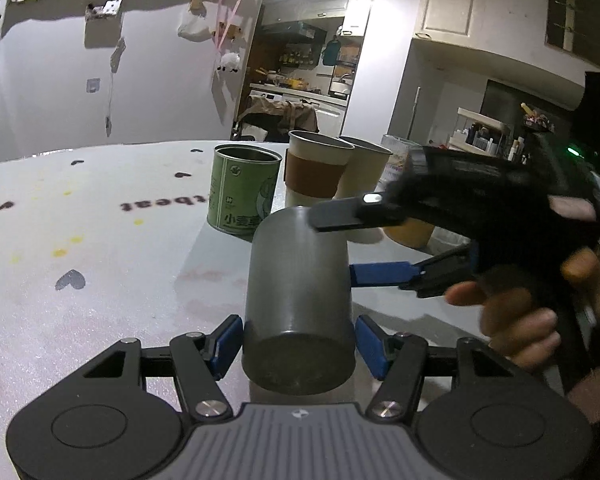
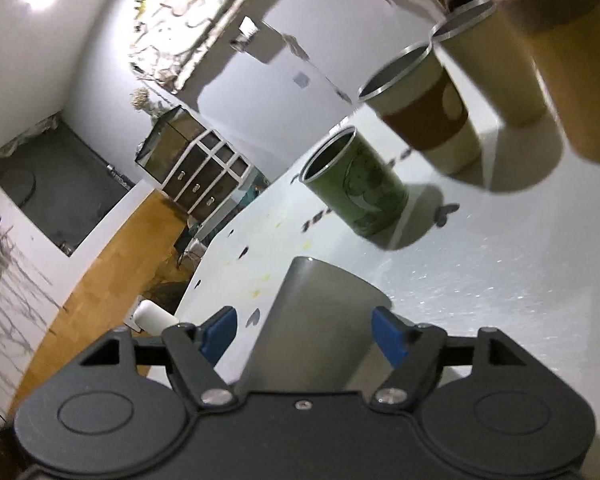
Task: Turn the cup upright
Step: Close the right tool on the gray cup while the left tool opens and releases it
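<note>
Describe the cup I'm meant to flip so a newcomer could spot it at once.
On the white table, in front of the green tin and the sleeved paper cups, lies the grey metal cup. Unlike its upright, printed neighbours, it is plain dark grey, and both hand-held grippers straddle it.

My left hand-held gripper (image 1: pixel 299 344) flanks a grey cup (image 1: pixel 300 300) lying above the white table (image 1: pixel 100 240); my right hand-held gripper (image 1: pixel 352 244) brackets its far end, before a green tin (image 1: pixel 244 194).

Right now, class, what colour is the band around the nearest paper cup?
Brown, on a cream cup; the left wrist view shows it best.
</note>
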Demonstrator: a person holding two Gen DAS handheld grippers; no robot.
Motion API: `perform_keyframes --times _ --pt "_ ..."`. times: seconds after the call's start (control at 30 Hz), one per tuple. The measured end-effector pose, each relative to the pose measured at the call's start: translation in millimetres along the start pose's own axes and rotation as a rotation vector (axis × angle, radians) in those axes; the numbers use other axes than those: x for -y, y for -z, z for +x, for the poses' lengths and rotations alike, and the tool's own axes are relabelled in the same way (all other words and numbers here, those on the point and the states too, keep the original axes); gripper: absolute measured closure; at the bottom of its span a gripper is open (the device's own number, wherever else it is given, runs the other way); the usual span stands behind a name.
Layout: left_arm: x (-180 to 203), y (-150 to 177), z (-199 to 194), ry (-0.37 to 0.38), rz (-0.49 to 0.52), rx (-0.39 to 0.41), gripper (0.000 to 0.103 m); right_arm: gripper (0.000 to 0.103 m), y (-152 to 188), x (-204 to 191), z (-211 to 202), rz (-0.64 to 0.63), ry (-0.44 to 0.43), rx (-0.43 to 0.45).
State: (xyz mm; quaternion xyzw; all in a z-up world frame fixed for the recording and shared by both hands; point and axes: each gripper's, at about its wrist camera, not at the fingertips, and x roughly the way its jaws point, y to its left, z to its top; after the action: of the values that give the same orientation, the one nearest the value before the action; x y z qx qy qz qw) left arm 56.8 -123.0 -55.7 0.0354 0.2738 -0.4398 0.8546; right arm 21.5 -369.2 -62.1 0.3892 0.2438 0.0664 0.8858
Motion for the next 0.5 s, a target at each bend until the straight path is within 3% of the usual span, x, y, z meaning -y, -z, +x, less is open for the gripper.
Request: perform_keyframes --times 0.17,0.27,0.4,0.5 --pt "5 5 -3 0.007 0.036 0.011 0.041 0.023 -3 7 21 0.106 0.076 -0.059" --pt "9 8 -4 0.002 0.064 0.021 0.041 0.024 -2 19 26 0.164 0.043 -0.092" --pt "13 7 -3 0.006 0.077 0.028 0.038 0.025 -4 17 22 0.125 0.035 -0.106" --pt "15 6 -2 -0.018 0.073 0.053 0.025 0.025 -7 5 9 -0.002 0.035 -0.059"
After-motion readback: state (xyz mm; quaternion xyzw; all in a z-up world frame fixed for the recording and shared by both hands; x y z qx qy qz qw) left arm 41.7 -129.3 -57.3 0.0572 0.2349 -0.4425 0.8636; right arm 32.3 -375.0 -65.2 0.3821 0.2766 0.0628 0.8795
